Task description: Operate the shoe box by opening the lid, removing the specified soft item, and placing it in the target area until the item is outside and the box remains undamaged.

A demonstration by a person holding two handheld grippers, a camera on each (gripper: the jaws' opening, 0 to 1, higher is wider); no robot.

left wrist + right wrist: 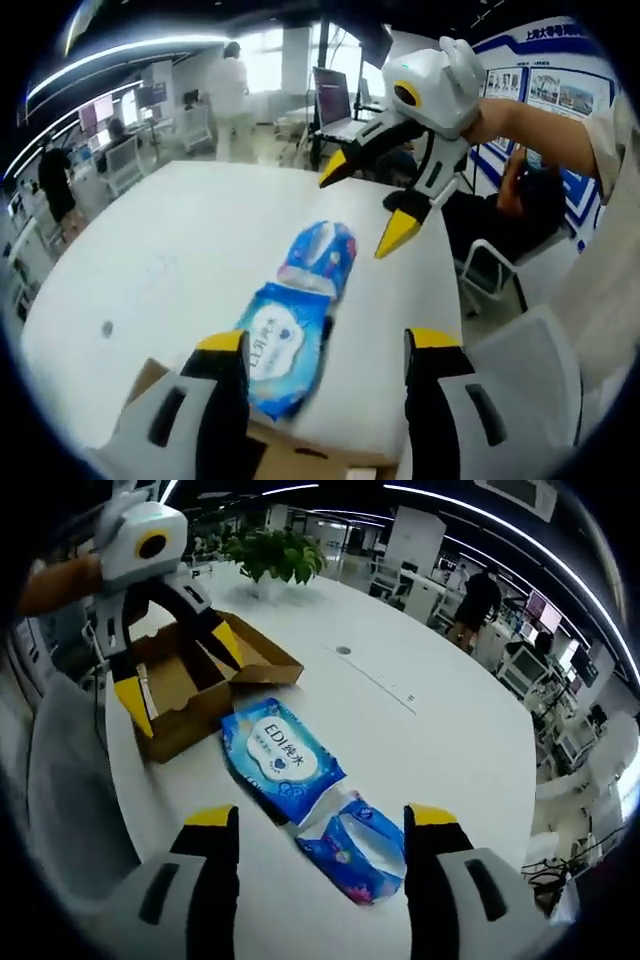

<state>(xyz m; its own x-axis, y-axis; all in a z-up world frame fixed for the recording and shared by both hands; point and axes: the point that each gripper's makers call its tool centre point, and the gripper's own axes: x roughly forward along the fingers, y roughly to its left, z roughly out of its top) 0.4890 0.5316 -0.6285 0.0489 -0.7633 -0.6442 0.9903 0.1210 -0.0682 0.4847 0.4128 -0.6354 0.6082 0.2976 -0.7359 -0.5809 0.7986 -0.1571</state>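
Already out of the box: the soft item, a blue wet-wipe pack with "EDI" printed on its white label, lies flat on the white table. Just past one end of it lies a second, smaller blue packet, touching or nearly touching it; contact cannot be told for certain. In the left gripper view the wipe pack sits close in front of the jaws, the smaller packet beyond it.

Shoe box: brown cardboard, open, interior showing, standing on the table just beside the wipe pack. Contents not readable. In the left gripper view a corner of the cardboard shows at the bottom, at the table's near edge.

Left gripper, seen in the right gripper view: white body, black jaws with yellow tips, jaws spread wide, hanging over the open box and gripping nothing. Its own jaws stand wide apart in its own view.

Right gripper, seen in the left gripper view: jaws wide, gripping nothing, held above the table beyond the smaller packet. In its own view the jaws are wide, the packets between and ahead of them.

Around: a potted plant at the table's far end; office desks, monitors, people standing in the background.
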